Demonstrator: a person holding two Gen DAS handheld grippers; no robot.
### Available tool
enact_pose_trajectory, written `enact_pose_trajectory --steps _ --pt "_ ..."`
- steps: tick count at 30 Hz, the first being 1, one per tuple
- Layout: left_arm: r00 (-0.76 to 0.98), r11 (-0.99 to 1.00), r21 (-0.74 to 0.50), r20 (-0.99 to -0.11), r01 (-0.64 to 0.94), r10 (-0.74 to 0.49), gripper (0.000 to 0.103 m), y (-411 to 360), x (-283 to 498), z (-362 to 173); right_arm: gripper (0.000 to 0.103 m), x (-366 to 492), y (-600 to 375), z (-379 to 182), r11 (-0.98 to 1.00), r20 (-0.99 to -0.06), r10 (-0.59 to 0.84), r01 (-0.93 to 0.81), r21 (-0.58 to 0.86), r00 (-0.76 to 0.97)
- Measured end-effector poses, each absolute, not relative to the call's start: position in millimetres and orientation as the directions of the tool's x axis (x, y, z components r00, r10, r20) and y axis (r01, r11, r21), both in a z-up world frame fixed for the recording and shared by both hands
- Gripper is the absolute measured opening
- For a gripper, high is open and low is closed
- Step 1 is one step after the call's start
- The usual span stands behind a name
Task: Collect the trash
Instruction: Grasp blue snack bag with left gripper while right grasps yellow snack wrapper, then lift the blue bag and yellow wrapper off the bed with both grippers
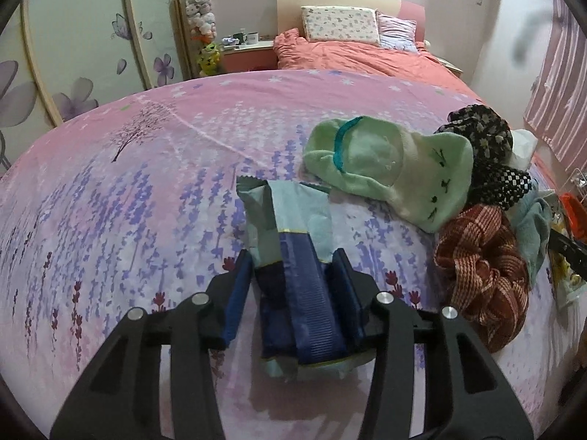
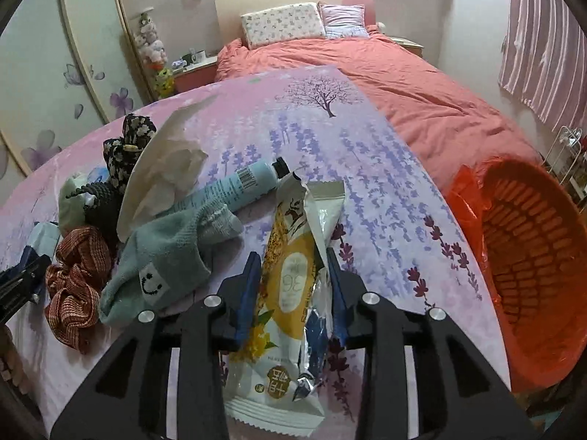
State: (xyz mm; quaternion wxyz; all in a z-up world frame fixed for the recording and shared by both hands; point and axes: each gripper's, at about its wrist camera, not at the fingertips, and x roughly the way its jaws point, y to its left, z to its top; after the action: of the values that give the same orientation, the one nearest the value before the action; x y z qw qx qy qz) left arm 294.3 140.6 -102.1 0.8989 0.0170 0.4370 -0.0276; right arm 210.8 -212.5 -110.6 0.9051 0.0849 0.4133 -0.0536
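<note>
My left gripper (image 1: 293, 256) is closed around a pale teal and dark blue wrapper (image 1: 293, 220) that rests on the pink bedspread (image 1: 146, 168). My right gripper (image 2: 293, 260) is closed around a yellow and white snack wrapper (image 2: 290, 293) with torn silver foil, on the same bedspread (image 2: 385, 183). An orange trash basket (image 2: 528, 256) with a red liner stands at the right of the bed.
A pile lies between the grippers: a green sock (image 1: 389, 165), a red plaid scrunchie (image 1: 480, 275), a black floral scrunchie (image 1: 477, 128), a teal sock (image 2: 165, 256), a tissue (image 2: 165, 172) and a blue tube (image 2: 234, 187). Pillows (image 2: 282, 24) lie at the far end.
</note>
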Motion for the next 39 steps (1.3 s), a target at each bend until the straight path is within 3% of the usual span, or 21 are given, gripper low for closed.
enact_pose_trajectory --steps 13,39 --pt "0.616 1.000 0.018 -0.788 0.002 0.012 0.048 146 291 -100 0.035 204 -223 -111 0.962 -0.737 0.054 0.164 0.220 0.673" --pt "0.615 1.000 0.003 -0.788 -0.013 0.010 0.049 160 291 -98 0.035 203 -225 -113 0.960 -0.736 0.060 0.162 0.226 0.674"
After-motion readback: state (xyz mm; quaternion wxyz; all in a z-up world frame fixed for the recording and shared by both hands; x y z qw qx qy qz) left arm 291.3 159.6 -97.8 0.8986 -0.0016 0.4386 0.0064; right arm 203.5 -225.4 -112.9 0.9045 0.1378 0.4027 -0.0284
